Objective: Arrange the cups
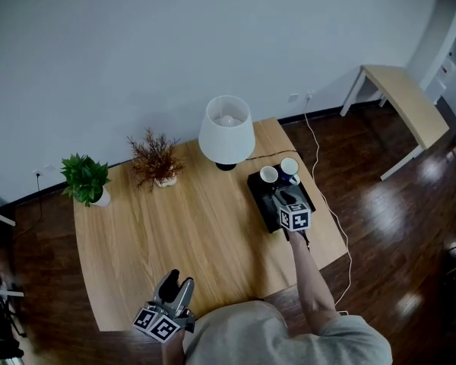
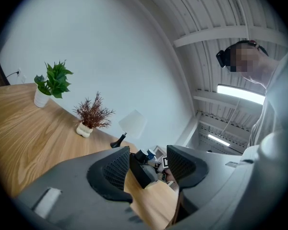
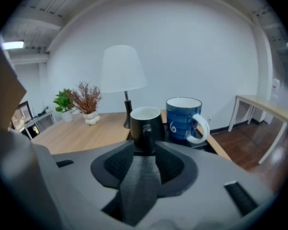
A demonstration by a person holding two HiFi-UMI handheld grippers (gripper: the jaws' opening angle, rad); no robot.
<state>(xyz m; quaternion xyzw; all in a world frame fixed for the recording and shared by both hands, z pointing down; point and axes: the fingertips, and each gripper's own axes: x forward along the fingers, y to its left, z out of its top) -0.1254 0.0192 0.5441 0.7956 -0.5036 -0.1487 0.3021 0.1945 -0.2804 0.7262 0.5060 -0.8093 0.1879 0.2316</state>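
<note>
A black cup (image 3: pixel 145 121) with a white inside and a blue cup (image 3: pixel 183 119) with a white handle stand upright side by side on a black tray (image 1: pixel 262 207) at the table's right edge. In the head view the black cup (image 1: pixel 269 175) is left of the blue cup (image 1: pixel 289 167). My right gripper (image 3: pixel 146 150) reaches over the tray toward the black cup. Its jaws stand a little apart on either side of that cup's handle, so it is open. My left gripper (image 1: pixel 171 287) rests near the table's front edge, open and empty, far from both cups.
A white-shaded lamp (image 1: pixel 226 131) stands just behind the tray. A dried plant (image 1: pixel 156 160) and a green potted plant (image 1: pixel 87 179) sit at the table's back left. A white cable (image 1: pixel 319 181) runs past the table's right edge, and a side table (image 1: pixel 406 101) stands on the floor.
</note>
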